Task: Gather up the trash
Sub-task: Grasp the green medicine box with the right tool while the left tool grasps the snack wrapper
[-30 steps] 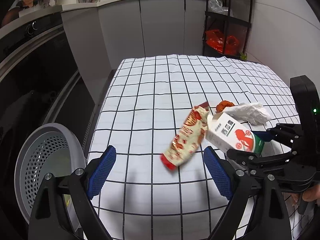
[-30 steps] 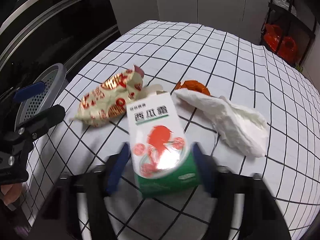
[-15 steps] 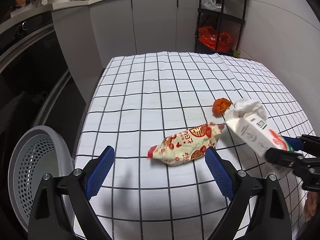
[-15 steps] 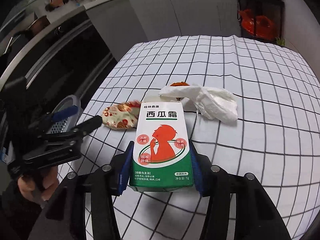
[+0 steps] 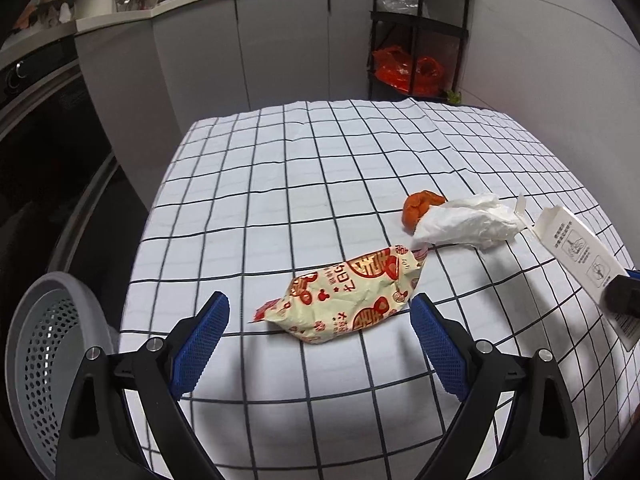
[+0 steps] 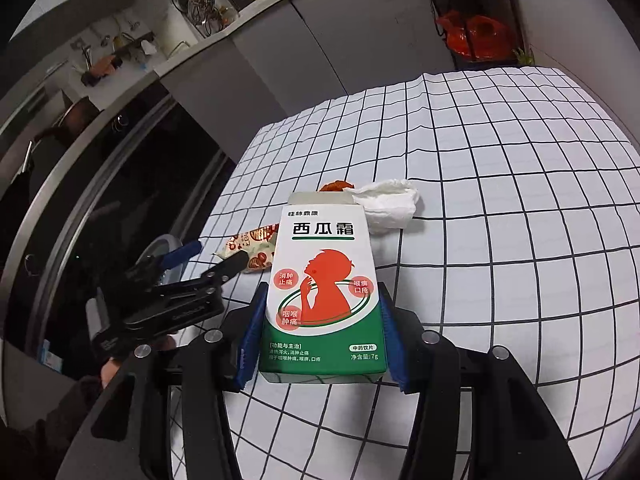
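Between the right gripper's [image 6: 322, 330] blue pads sits a clamped medicine box [image 6: 325, 296]; at ten o'clock the left gripper [image 5: 320, 344] gapes, straddling a snack wrapper [image 5: 346, 294].

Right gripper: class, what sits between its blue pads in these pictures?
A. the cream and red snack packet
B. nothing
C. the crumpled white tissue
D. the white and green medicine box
D: the right gripper has its pads pressed on both sides of the white and green medicine box, lifted clear of the checked tablecloth.
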The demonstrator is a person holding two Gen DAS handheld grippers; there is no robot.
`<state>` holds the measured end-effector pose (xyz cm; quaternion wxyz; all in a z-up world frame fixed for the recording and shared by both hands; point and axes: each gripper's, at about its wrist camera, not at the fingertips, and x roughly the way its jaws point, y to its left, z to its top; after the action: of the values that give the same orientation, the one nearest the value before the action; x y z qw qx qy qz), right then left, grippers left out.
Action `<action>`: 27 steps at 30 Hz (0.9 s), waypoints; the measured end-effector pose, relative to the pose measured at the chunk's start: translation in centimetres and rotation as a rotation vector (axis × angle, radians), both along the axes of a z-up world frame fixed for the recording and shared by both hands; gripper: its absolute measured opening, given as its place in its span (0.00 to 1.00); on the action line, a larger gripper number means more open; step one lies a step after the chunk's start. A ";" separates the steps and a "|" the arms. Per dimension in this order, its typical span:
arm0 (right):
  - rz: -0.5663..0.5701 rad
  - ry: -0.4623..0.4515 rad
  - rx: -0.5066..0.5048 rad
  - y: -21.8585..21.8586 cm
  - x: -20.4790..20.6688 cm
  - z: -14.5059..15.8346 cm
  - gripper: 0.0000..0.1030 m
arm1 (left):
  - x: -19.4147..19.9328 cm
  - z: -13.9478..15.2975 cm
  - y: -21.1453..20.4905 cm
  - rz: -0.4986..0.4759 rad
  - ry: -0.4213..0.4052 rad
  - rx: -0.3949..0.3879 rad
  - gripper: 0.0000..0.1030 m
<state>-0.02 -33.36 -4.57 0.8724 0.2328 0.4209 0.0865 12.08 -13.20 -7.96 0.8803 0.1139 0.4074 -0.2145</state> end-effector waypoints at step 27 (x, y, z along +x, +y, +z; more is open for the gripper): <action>0.030 0.024 0.018 0.4 0.8 -1.1 0.48 | 0.7 -1.6 -2.3 -0.102 0.070 0.005 0.46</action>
<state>0.76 -32.91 -5.67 0.8638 0.2355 0.4340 0.1006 12.79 -15.50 -9.60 0.8532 0.1293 0.4322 -0.2617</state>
